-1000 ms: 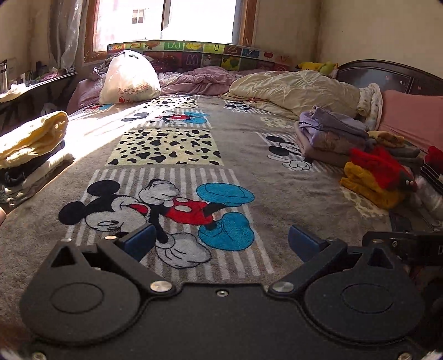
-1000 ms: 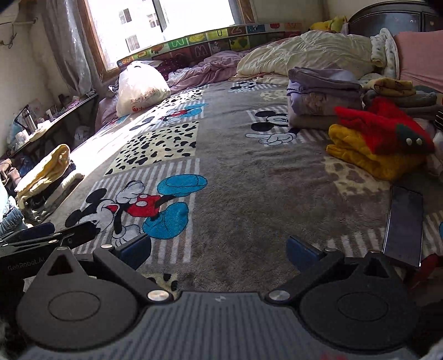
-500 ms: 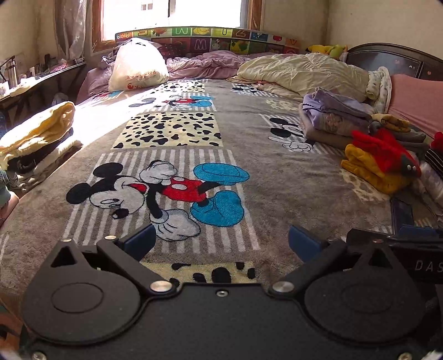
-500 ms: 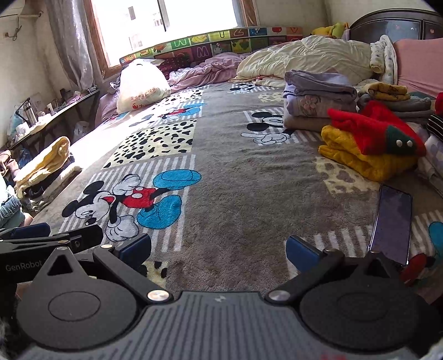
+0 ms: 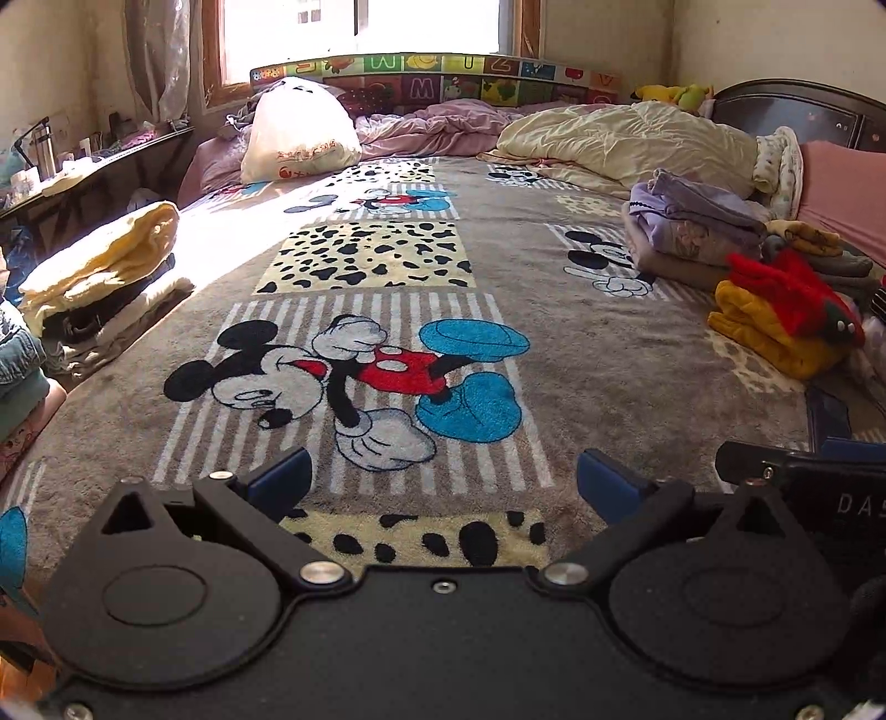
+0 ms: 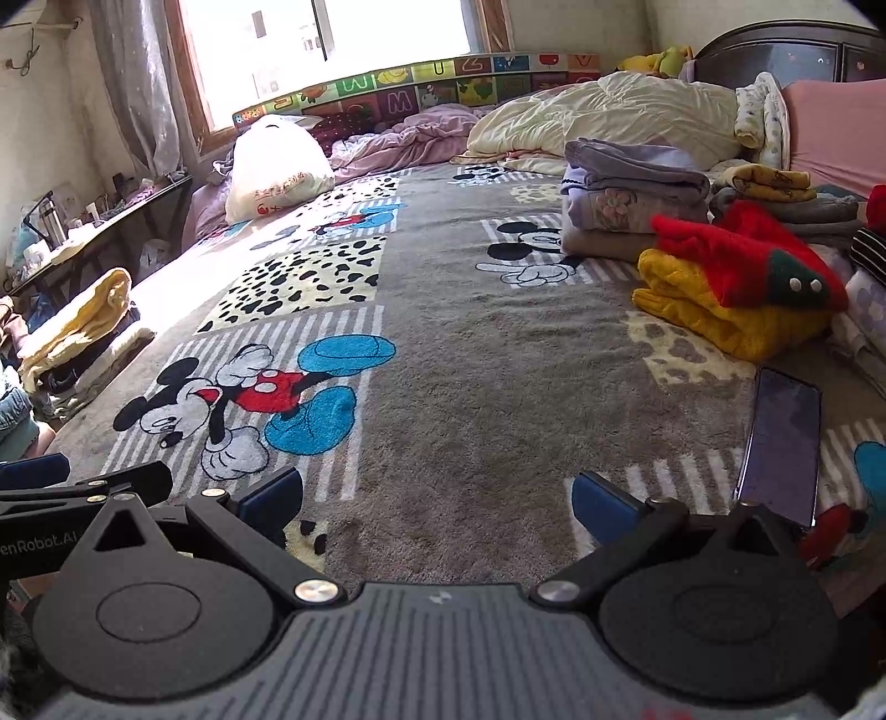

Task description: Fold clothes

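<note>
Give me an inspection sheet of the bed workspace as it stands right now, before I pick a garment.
Surface: grey cartoon-mouse blanket covers the bed; its middle is bare.
Job's things: red garment lies crumpled on a yellow garment; folded purple stack behind them; folded yellow-topped stack at the left edge.
Clutter: phone lying flat on the blanket; white plastic bag; cream quilt.
Grippers: left gripper and right gripper both open, holding nothing.
Cables: nothing seen.
Surroundings: bright window, dark headboard, side table with bottles.
</note>
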A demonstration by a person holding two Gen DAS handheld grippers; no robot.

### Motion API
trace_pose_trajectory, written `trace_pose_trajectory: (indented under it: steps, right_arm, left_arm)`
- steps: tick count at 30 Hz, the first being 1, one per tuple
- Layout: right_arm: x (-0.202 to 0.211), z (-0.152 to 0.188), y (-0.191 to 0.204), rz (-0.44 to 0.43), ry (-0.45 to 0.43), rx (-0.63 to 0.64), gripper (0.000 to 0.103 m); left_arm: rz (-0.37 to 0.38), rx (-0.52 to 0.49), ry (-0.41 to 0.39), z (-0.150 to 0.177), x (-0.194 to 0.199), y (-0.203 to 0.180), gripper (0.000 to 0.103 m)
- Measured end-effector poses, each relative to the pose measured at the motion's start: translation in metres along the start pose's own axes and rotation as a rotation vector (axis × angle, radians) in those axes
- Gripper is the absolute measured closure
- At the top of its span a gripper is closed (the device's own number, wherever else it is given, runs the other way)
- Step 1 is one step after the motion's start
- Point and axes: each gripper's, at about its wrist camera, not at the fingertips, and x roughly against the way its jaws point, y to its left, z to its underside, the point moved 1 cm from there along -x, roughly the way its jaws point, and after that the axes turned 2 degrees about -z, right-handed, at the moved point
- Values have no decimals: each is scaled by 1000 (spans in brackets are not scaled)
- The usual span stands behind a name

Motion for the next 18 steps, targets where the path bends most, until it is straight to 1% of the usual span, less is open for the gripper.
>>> trace_pose_trajectory:
  steps: [3,9,18]
  right_arm:
    - [-4,2,5,2,13,17,0]
    - [-13,5,15,2,36,54,0]
    - [-20,8,21,23,55,77,0]
  left_arm:
    - [6,6,12,2,-2,2,0]
    - [-8,0,2,5,-2,7,0]
    - [17,15,23,10,-9,14,0]
